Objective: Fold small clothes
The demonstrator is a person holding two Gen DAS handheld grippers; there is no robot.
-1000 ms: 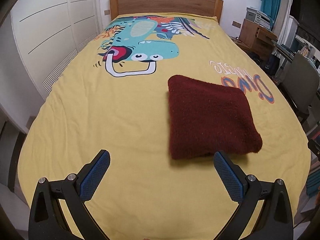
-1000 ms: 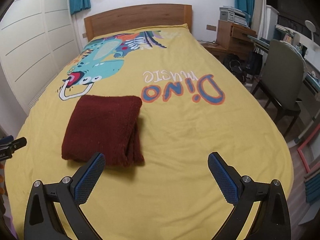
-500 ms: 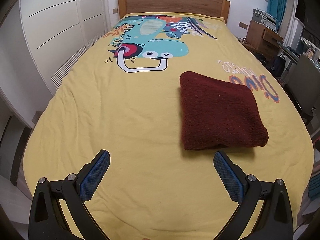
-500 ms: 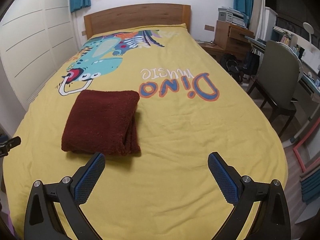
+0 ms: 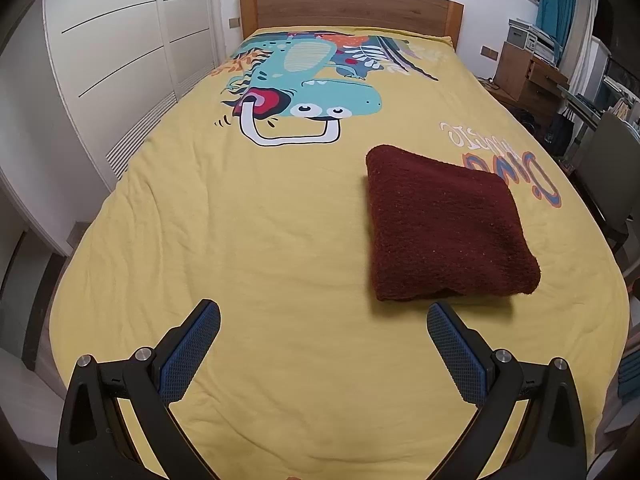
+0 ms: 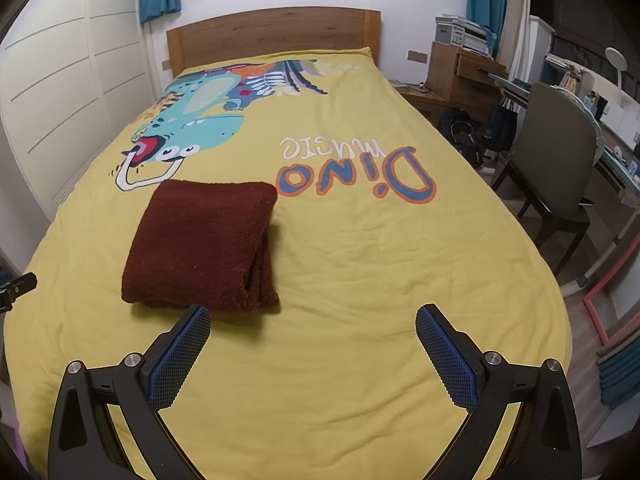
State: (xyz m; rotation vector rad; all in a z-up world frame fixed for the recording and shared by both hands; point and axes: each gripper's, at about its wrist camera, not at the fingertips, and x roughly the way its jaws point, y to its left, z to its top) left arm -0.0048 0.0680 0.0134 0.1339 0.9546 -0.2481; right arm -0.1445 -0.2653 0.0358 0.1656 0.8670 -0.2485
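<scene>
Bedroom scene: yellow dinosaur-print bedspread (image 5: 256, 240) over a bed with wooden headboard (image 5: 348, 4), white wardrobe doors (image 5: 112, 52) to one side, desk chair (image 6: 556, 168) and drawers to the other. Folded dark-red garment (image 5: 444, 224) lying flat mid-bed, ahead of both tools and touching neither. Left gripper (image 5: 323, 316) spread wide, empty, garment just beyond its right finger. Right gripper (image 6: 313, 318) likewise spread, empty, garment just past its left finger. Compared with a second ago, both pulled slightly back; garment unmoved.
</scene>
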